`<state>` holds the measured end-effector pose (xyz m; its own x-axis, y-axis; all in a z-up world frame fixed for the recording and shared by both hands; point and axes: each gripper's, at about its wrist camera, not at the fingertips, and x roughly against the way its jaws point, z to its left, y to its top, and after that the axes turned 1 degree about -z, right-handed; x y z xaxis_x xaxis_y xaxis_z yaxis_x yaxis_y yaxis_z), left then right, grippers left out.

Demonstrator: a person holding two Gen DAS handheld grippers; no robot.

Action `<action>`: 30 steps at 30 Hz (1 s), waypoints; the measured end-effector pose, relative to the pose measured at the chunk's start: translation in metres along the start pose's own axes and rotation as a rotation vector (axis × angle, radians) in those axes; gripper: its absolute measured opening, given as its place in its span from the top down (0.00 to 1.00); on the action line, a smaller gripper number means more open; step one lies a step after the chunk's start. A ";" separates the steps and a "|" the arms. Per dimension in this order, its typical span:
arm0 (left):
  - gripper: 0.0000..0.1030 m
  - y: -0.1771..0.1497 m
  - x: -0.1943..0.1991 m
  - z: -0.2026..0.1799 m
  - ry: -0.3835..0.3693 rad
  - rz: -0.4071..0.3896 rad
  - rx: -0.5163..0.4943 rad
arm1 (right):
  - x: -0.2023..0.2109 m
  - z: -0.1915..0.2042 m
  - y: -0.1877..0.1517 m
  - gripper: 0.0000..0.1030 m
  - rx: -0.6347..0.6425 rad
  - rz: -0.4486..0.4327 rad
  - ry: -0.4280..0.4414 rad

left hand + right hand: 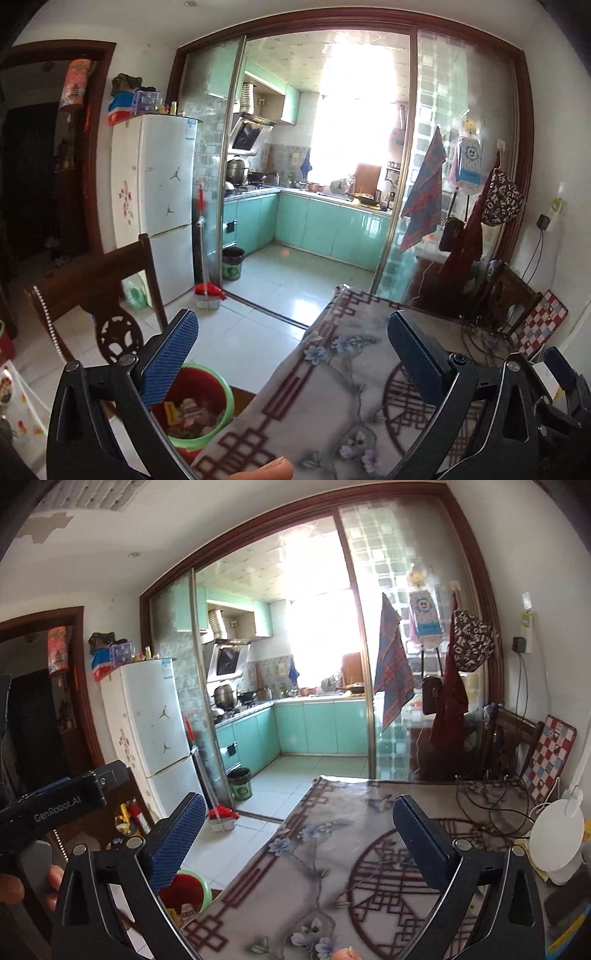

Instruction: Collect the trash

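**Both grippers raised over the table edge, trash bin below**

Nearest, the left gripper [291, 354] and right gripper [299, 838] each hold their two ribbed blue fingers [173, 354] spread wide, with nothing between them and nothing touched. Under both lies the table [369, 849], covered by a smooth, glossy cloth printed with red lattice and pale flowers. Just beside its left edge, on the floor, stands the round trash bin [218, 406]: green plastic rim, red liner, wrappers inside. A carved dark wooden chair [110, 295] stands left of the bin. On the table's right side rest tangled black cables [480, 805] and a white disc-shaped lamp [554, 838]. Farther off are a white fridge [155, 206], a red broom [208, 288] and a black pail [232, 262] by the sliding glass door.
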<state>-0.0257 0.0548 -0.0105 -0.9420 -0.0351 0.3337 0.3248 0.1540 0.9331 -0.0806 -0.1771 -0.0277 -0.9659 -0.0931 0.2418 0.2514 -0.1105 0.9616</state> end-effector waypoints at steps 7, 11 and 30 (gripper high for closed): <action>0.00 0.004 0.005 -0.008 0.000 0.010 0.006 | 0.014 -0.017 0.011 0.01 0.009 0.010 -0.091; 0.00 0.001 0.009 -0.013 0.012 0.021 -0.002 | 0.015 -0.021 0.013 0.01 0.003 0.009 -0.086; 0.00 -0.001 0.008 -0.036 0.050 0.044 -0.068 | 0.001 -0.024 0.013 0.01 -0.008 0.024 -0.059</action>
<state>-0.0307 0.0188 -0.0042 -0.9219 -0.0790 0.3793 0.3724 0.0892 0.9238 -0.0769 -0.2025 -0.0176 -0.9616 -0.0372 0.2720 0.2745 -0.1168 0.9545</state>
